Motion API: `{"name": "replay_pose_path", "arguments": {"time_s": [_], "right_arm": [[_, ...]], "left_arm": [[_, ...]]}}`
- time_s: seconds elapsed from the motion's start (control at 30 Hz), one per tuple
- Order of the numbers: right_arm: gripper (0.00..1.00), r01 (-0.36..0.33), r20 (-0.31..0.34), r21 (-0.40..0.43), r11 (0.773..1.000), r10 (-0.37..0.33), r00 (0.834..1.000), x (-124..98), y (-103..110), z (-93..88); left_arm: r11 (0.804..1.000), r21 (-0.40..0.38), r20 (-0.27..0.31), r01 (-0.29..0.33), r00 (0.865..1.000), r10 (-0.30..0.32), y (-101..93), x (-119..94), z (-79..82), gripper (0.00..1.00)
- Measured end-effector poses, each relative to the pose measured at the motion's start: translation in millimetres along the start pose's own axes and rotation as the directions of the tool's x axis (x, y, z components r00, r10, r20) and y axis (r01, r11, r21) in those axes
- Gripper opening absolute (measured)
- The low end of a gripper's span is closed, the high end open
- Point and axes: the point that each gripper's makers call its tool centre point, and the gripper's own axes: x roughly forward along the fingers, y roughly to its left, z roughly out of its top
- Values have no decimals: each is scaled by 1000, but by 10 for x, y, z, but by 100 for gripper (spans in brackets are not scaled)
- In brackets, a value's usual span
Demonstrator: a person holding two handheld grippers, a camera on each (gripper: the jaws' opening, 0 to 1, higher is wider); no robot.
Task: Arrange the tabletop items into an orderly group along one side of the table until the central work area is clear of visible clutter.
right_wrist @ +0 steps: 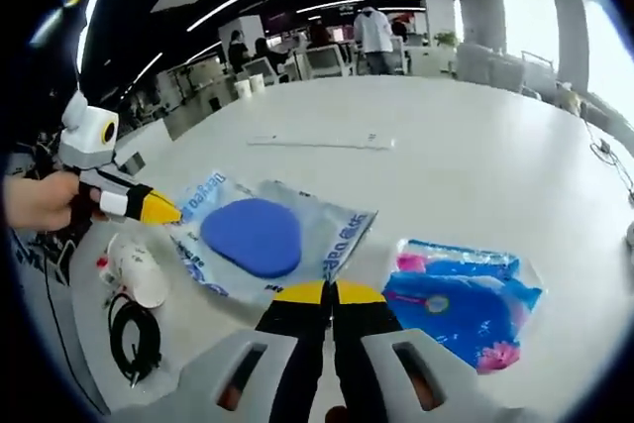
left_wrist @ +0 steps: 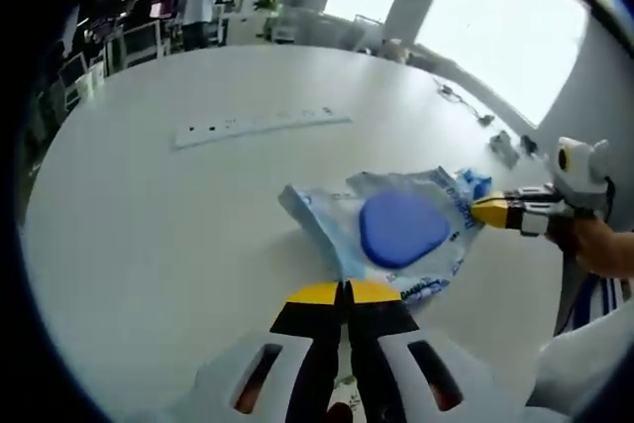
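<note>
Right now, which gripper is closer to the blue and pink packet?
Right. The right gripper sits just beside the blue and pink packet, at the edge of the clear bag. The left gripper is across that bag, farther away.

Pad packet (right_wrist: pixel 260 237) flat on table (right_wrist: pixel 466 175), pinched at opposite edges between left gripper (right_wrist: pixel 170 213) and right gripper (right_wrist: pixel 329 292). Second packet (right_wrist: pixel 458 296) just right of it. Mouse (right_wrist: pixel 137 269) and cable (right_wrist: pixel 132 336) left. Power strip (right_wrist: pixel 319 142) behind, well apart.

Blue lettering on the clear bag (right_wrist: pixel 260 242), too blurred to read.
</note>
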Motion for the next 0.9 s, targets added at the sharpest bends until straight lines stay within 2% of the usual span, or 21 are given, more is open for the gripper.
{"name": "replay_pose_path", "arguments": {"time_s": [0.57, 0.9], "right_arm": [[0, -1, -52, -60, 998, -2, 999, 132, -52, -102], [1, 13, -73, -72, 997, -18, 997, 151, -71, -133]], "left_arm": [[1000, 17, -57, -19, 998, 20, 71, 132, -162, 0], [998, 43, -70, -35, 997, 38, 85, 154, -190, 0]]}}
